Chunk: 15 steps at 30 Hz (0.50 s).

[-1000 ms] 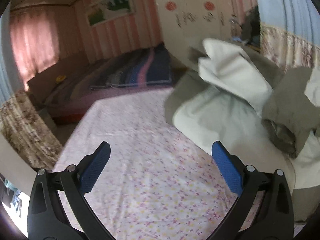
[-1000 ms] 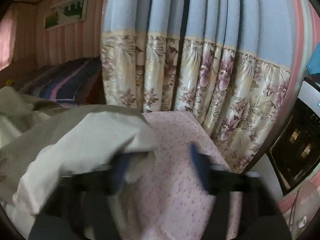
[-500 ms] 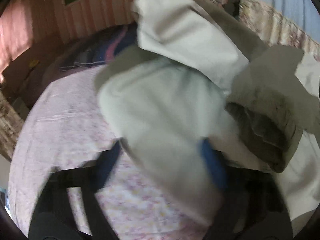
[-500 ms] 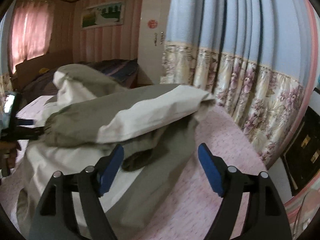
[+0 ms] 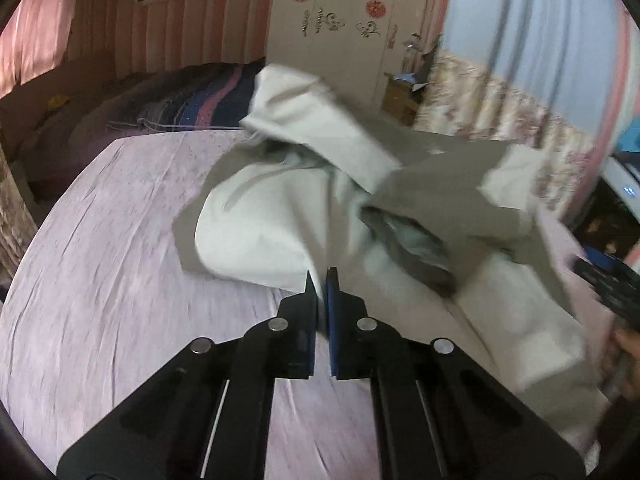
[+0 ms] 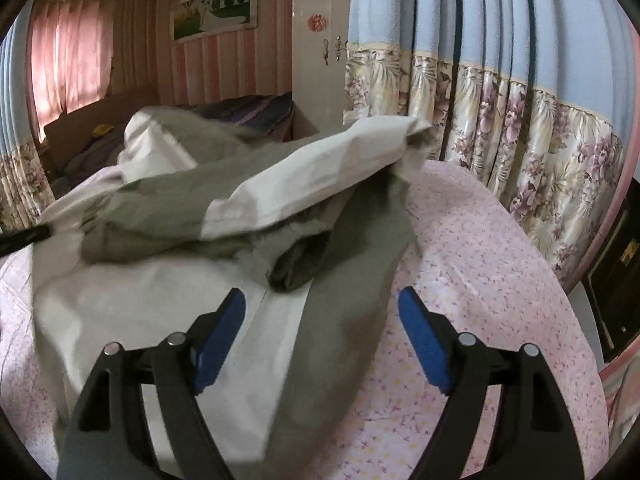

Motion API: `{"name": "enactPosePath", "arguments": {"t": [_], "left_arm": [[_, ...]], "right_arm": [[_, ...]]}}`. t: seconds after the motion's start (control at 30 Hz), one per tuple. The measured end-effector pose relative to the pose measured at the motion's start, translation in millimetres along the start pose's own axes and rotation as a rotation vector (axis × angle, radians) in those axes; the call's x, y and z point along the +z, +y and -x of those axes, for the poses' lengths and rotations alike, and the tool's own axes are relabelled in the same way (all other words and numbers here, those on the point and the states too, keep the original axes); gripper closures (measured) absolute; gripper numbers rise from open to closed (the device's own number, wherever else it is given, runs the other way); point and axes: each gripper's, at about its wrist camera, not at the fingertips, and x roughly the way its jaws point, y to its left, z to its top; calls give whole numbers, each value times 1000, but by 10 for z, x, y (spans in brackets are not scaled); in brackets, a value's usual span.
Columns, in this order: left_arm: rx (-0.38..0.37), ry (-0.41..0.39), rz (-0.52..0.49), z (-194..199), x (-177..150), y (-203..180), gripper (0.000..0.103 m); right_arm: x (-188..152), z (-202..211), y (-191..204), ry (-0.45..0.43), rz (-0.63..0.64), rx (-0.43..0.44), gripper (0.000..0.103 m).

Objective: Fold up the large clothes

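Pink floral sheeting [image 5: 120, 280] covered the bed that served as the work surface, in a bedroom with pink-striped walls. On it the left gripper [image 5: 321, 280] had its blue-padded jaws pressed together on a fold at the near edge of the white-and-olive jacket [image 5: 288, 216], pinching the pale cloth between the tips. The right gripper [image 6: 322, 312] hovered with its jaws spread wide and nothing between them, poised above the jacket's white and olive panels near the bed's right side. The jacket lay in a rumpled heap across the middle of the sheet, one sleeve [image 6: 320, 176] draped over the bulk of it and the hood [image 5: 308, 120] bunched at the far end. Beyond the heap, a second bed with a striped blanket [image 5: 192, 104] stood against the wall, a white wardrobe [image 5: 340, 32] rose behind it, and blue curtains with a floral hem [image 6: 520, 120] hung along the right.
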Motion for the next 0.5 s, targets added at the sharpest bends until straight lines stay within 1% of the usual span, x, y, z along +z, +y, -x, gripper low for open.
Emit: {"name": "enactPosePath", "arguments": {"t": [0.1,0.13,0.2,0.27,0.3,0.33,0.37,0.4,0.43,0.47,0.5], "left_arm": [[-76,21,-24,529,-232,-292,101],[-89,36,-40,591,-301,-375,101],[-90,47,-48,651,-412,-427,101],[-77,46,-52,671,-434,-399,96],[-72,32,-46,703,-408,-349,90],[-56,17,-40,735,-366,-292,76],[-42,3,-40,731,-297,-245,66],[-19,-26,-38,779,-226,-180,44],[5,-55,-35,799,-159,-72,26],[34,-84,-37,820,-91,-11,22],[82,-102,-48,788,10,65,19]], "right_arm": [[30,42,-62,-12,-5,-3,24],[40,40,-97,-11,-8,-8,24],[48,25,-153,-8,-26,-5,24],[46,18,-189,-4,-46,6,24],[61,18,-205,-6,-52,7,24],[66,26,-199,-9,-51,6,24],[78,43,-188,-15,-44,4,24],[89,57,-185,-19,-38,0,23],[111,66,-199,-25,-33,-11,22],[114,79,-211,-28,-34,-16,20],[129,80,-240,-30,-37,-20,20]]}}
